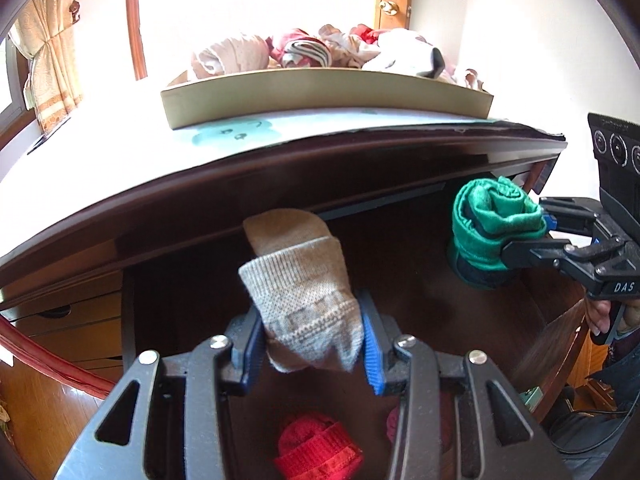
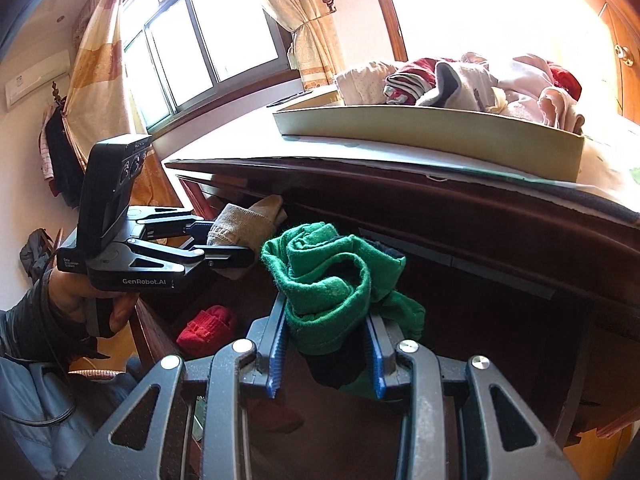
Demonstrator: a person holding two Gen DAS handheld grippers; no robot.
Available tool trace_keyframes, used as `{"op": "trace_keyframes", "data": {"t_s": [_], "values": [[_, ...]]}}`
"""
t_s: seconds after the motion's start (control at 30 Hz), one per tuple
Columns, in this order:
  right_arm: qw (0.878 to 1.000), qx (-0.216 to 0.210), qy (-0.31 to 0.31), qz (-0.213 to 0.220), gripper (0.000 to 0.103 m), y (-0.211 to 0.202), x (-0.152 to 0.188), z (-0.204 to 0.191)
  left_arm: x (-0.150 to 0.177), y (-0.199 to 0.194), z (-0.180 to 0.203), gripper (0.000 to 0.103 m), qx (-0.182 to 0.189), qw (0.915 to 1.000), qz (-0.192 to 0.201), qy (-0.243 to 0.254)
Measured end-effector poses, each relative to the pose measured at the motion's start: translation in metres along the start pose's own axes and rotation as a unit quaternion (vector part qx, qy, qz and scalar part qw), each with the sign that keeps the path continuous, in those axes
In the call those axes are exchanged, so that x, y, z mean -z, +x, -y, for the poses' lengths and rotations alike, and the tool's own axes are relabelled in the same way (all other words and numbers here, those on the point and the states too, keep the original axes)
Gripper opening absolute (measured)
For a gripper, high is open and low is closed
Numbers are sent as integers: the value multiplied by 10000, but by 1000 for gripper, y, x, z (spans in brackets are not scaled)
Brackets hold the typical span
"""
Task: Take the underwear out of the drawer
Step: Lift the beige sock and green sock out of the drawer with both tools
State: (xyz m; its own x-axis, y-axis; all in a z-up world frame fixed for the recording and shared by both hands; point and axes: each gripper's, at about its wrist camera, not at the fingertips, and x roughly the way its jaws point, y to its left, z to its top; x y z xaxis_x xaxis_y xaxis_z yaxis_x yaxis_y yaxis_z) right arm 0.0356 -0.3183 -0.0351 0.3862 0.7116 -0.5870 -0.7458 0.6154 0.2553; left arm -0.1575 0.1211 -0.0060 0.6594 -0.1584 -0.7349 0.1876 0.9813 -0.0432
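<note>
Both grippers hang over the open drawer (image 1: pixel 560 320) with garments clamped: the left gripper (image 1: pixel 312 344) pinches a beige knit sock (image 1: pixel 304 288) whose long axis runs up and away from its jaws, while the right gripper (image 2: pixel 326 344) squeezes a rolled green bundle (image 2: pixel 332 280) bulging above its pads. The cardboard tray (image 1: pixel 320 96) of clothes sits on the desktop above and beyond both jaws, each hand tilted downward; a red roll (image 1: pixel 316 448) lies in the drawer below the left jaws.
</note>
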Motion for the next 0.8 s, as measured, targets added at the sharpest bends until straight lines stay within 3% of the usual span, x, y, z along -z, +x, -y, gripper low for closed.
{"op": "trace_keyframes", "data": {"t_s": [0.8], "values": [[9966, 18, -571, 594, 36, -16, 6, -14, 12, -30, 1, 40, -273, 9967, 766, -49]]}}
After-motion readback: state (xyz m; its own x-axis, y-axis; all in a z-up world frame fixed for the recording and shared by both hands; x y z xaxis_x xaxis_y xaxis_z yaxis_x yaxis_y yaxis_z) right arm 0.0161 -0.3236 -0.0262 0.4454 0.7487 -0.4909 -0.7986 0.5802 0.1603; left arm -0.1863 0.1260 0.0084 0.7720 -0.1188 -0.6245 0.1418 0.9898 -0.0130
